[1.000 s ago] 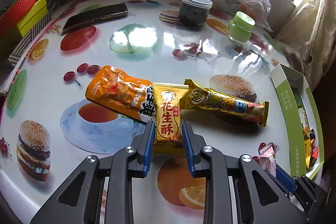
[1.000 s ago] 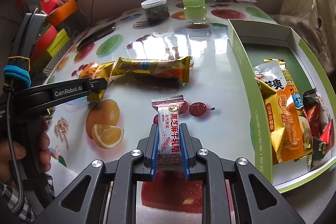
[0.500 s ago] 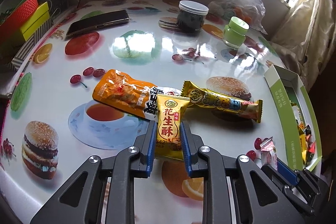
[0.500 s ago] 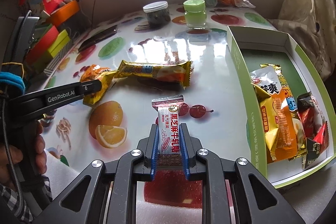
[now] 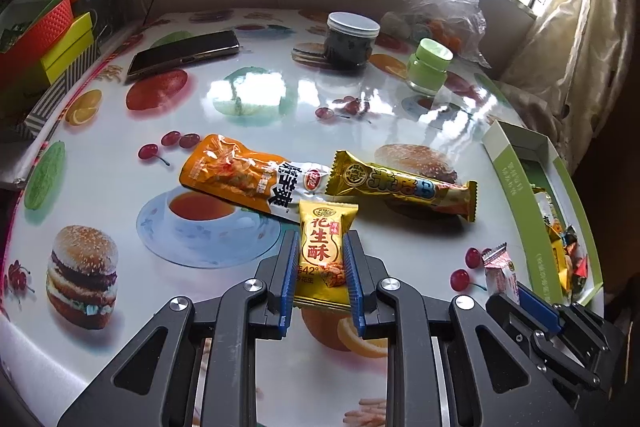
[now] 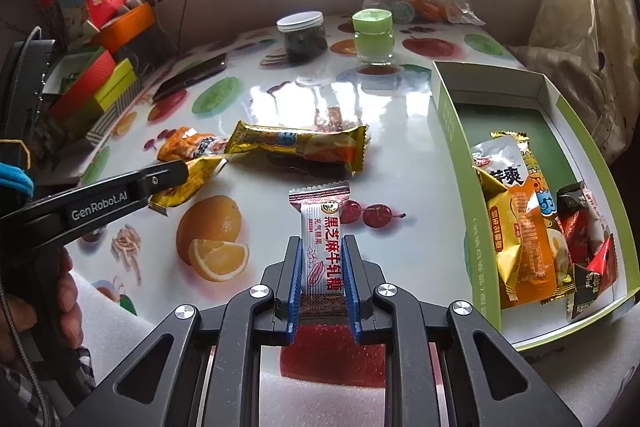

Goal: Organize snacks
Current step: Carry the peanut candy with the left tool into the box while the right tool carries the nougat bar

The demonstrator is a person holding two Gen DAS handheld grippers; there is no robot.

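Both claws are loaded: the left claw [image 5: 322, 259] grips a yellow packet [image 5: 325, 251], the right claw [image 6: 323, 267] a white candy [image 6: 323, 251], above the surface [image 5: 120, 195]. Next, I'd say, carry them into the box [image 6: 452, 131].

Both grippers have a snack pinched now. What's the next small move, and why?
Probably carry the right gripper with its white-and-red candy over the green box wall and release there. The box sits just to that side, already holding snacks, with bare floor at its far end. The left gripper can follow with the yellow peanut packet.
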